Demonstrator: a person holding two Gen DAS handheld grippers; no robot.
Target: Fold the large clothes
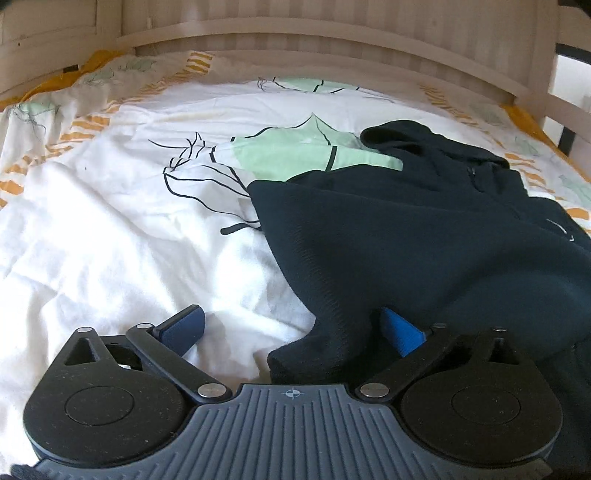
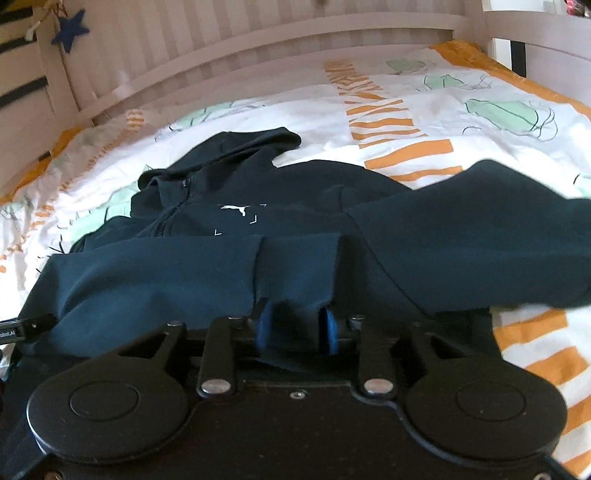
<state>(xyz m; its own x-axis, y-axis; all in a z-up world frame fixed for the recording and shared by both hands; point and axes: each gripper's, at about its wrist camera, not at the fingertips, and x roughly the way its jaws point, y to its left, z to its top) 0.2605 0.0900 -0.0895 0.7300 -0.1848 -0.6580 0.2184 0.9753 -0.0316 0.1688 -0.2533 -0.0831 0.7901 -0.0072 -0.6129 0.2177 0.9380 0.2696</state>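
A dark navy zip-up hooded sweatshirt [image 2: 236,258] with a small white chest logo lies spread on the white duvet [image 1: 110,229] printed with green shapes and orange stripes, on a bed with a pale slatted wooden rail [image 1: 314,33]; its hood points toward that rail. One sleeve or side panel is drawn across the body below the logo. The left gripper [image 1: 291,328] has its jaws wide apart: a cuff-like end of the sweatshirt lies between them, against the right blue pad [image 1: 400,334], unclamped. The right gripper [image 2: 297,326] stands partly closed with a fold of navy fabric between its blue pads; whether they press on it I cannot tell. To fold well, I would judge, lay the cloth flat, let go only once it rests, then smooth the crease so edges line up, with no bunching underneath
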